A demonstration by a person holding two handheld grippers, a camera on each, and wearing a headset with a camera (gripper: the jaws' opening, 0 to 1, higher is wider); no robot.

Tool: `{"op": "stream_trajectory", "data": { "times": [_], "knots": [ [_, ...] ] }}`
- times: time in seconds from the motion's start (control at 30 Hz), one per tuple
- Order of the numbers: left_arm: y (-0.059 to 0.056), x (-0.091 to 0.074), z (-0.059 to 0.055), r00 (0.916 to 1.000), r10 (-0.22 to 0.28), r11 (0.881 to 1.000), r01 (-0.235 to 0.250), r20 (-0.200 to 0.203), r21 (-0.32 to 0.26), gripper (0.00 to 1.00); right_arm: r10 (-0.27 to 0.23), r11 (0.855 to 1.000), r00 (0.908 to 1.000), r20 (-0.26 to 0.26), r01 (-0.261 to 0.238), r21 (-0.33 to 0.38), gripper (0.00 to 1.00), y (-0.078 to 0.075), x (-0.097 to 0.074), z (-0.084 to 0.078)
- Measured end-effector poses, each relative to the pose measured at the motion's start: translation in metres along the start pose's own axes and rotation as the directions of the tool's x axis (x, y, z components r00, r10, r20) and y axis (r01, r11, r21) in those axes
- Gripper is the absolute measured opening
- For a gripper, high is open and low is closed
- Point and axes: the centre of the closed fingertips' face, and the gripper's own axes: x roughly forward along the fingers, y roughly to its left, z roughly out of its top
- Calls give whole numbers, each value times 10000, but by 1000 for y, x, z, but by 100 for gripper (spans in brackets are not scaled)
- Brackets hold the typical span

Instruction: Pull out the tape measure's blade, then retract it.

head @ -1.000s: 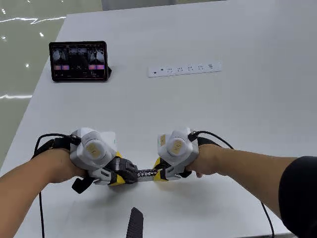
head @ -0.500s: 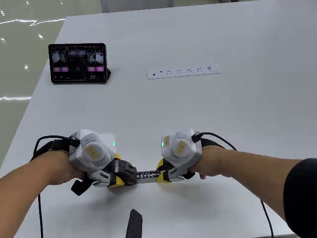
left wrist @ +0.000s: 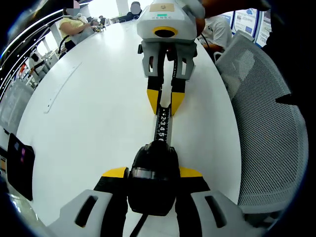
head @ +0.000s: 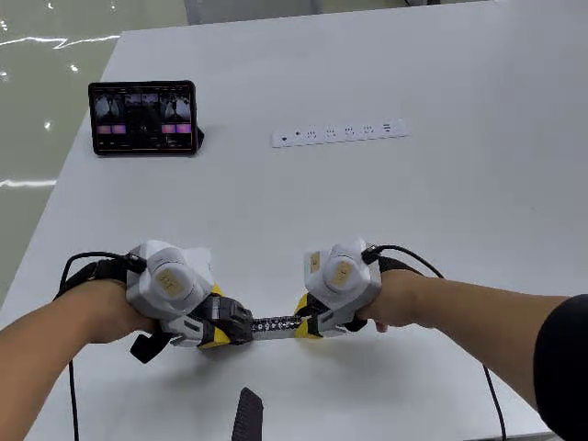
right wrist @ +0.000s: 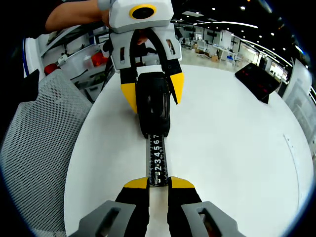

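A white desk (head: pixel 441 211) spans the head view, with glossy floor (head: pixel 37 110) beyond its left edge. A lit tablet (head: pixel 144 117) stands at the desk's far left. A white power strip (head: pixel 340 133) lies to its right, well apart from the hands. In the left gripper view a grey mesh chair (left wrist: pixel 266 123) sits beside the desk, and people are seated at its far end.

Near the front edge, the left hand (head: pixel 101 308) reaches in from the left, forearm low, with a black cable looping behind the wrist. The left gripper (head: pixel 223 323) points right, its fingers clamped on the sides of the black tape measure (head: pixel 235 322), which sits low on the desk. The blade (head: pixel 274 323) runs out to the right in a short straight stretch, numbers facing up. The right gripper (head: pixel 301 327) points left, facing the other, with its fingers pinched together on the blade's end. The right hand (head: pixel 390 299) comes in from the right, its forearm angled across the near corner of the desk.
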Motion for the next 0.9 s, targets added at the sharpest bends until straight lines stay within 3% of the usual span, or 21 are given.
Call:
{"op": "stream_trajectory", "data": {
  "times": [0.9],
  "knots": [
    [1, 0, 1, 10000, 49, 10000, -49, 27, -51, 32, -37, 9999, 9999, -94, 38, 118, 9, -2, -12, -12]
  ]
}}
